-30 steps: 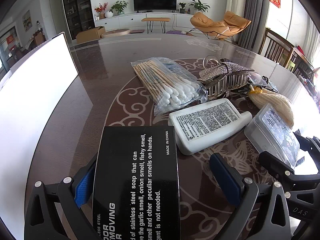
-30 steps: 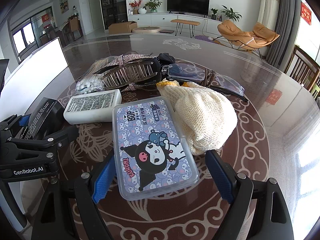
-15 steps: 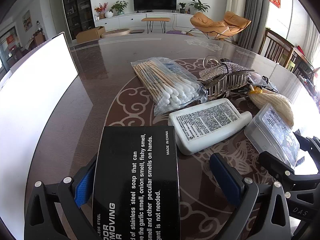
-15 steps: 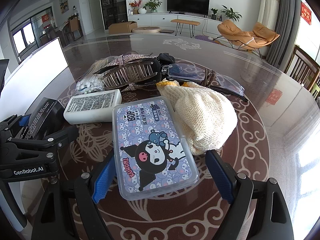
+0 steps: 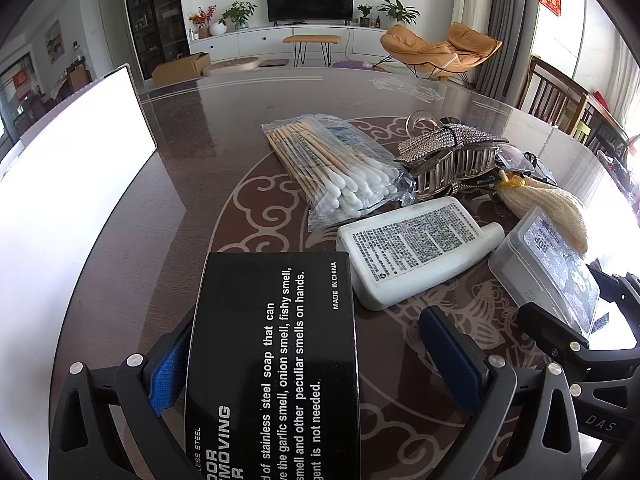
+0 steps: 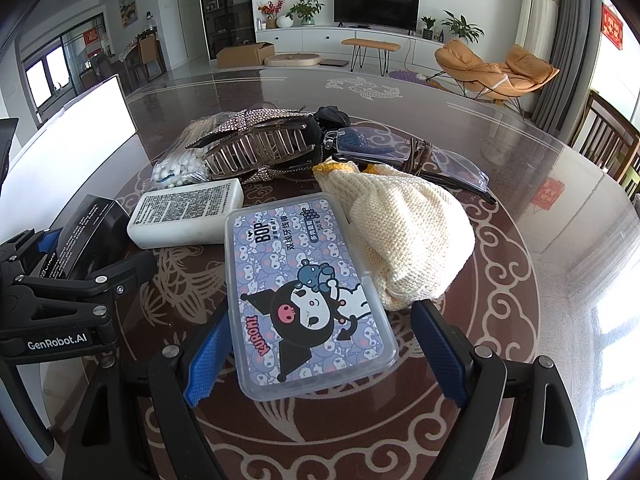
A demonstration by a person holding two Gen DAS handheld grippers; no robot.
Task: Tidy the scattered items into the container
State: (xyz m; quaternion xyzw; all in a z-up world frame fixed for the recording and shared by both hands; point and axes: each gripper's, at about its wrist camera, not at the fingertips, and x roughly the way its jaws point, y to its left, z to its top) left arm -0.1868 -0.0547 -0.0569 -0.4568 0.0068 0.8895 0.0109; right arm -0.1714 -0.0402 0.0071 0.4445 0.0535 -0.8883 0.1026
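Black soap box [image 5: 276,364] sits between the wide left hand-held gripper [image 5: 308,364]; right hand-held gripper [image 6: 324,344], also wide, straddles the floss-pick case [image 6: 304,296]. Next: close, lift.

dark patterned table [image 5: 224,152]; behind it tv [image 5: 310,0], orange lounge chair [image 5: 440,48], cardboard box [image 5: 180,68], wooden chairs [image 5: 556,96].

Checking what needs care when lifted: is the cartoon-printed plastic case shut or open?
Shut. The plastic case lies flat on the table, its printed lid seated evenly all round, no gap visible.
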